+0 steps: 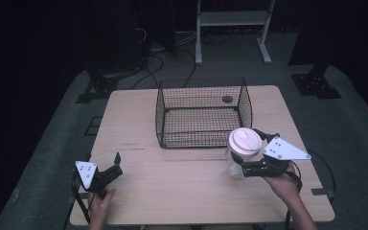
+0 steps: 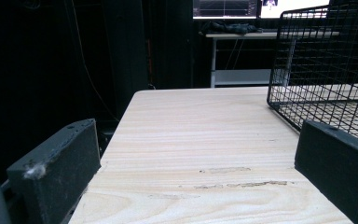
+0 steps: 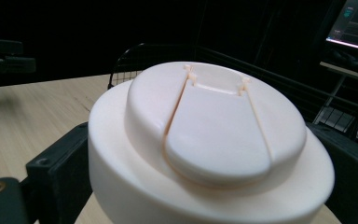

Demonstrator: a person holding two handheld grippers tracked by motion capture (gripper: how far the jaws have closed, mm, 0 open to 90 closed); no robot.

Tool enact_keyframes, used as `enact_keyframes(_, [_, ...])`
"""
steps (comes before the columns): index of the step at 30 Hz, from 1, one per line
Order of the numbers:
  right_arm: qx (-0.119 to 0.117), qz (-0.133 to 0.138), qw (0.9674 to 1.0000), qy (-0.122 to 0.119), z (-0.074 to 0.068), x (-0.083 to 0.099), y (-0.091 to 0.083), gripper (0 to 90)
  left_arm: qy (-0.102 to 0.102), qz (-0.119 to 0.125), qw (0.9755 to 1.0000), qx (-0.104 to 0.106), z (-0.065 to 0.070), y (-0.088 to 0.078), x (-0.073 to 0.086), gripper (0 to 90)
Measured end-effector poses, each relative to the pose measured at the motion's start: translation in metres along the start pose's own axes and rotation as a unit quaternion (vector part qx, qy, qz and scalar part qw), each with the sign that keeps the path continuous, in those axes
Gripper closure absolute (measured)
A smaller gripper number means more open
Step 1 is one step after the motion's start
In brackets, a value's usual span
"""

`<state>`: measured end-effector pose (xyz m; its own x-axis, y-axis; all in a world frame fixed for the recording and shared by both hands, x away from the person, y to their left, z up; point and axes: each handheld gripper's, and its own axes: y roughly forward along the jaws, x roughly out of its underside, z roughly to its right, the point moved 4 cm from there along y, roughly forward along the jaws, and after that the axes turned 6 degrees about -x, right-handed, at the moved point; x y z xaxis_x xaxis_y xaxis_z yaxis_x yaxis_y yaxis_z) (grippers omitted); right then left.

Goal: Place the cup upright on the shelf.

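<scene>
Right gripper (image 1: pixel 238 165) pinches a clear jar (image 1: pixel 235 165) with an unmarked cream flip-top lid (image 3: pixel 214 135); left gripper (image 1: pixel 116 165) spread, holding nothing

Both grippers, left gripper (image 1: pixel 117 161) and right gripper (image 1: pixel 238 165), have black fingers, grey triangular screw-dotted plates, black trailing cables

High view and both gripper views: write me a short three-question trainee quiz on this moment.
1. True or false: the right hand-held gripper is shut on the clear plastic jar with a cream lid.
2. Where is the jar relative to the black wire mesh basket? A) inside it B) outside, by its front right corner C) on top of it
3. Fill in: the left hand-held gripper has its jaws ____, with nothing between them.

Key: 1 true; 2 B; 3 open.
</scene>
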<state>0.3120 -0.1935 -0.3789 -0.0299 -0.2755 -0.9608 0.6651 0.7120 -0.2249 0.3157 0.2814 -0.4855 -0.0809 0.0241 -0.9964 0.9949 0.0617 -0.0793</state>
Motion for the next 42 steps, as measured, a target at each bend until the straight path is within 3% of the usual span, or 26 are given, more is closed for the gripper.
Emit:
enact_keyframes(11, [-0.014,0.005,0.9999,0.001,0.008,-0.027,0.004,4.1,0.0,0.0,1.0,0.0,0.0,0.0,0.0,0.0])
enact_keyframes(26, [-0.02,0.011,0.9994,-0.026,0.012,-0.063,0.016,4.1,-0.005,-0.001,1.0,-0.001,-0.001,0.0,0.0,0.0])
enact_keyframes(42, [-0.029,0.024,0.9986,-0.038,0.019,-0.096,0.033,4.1,-0.004,0.0,1.0,-0.001,-0.001,0.0,0.0,0.0])
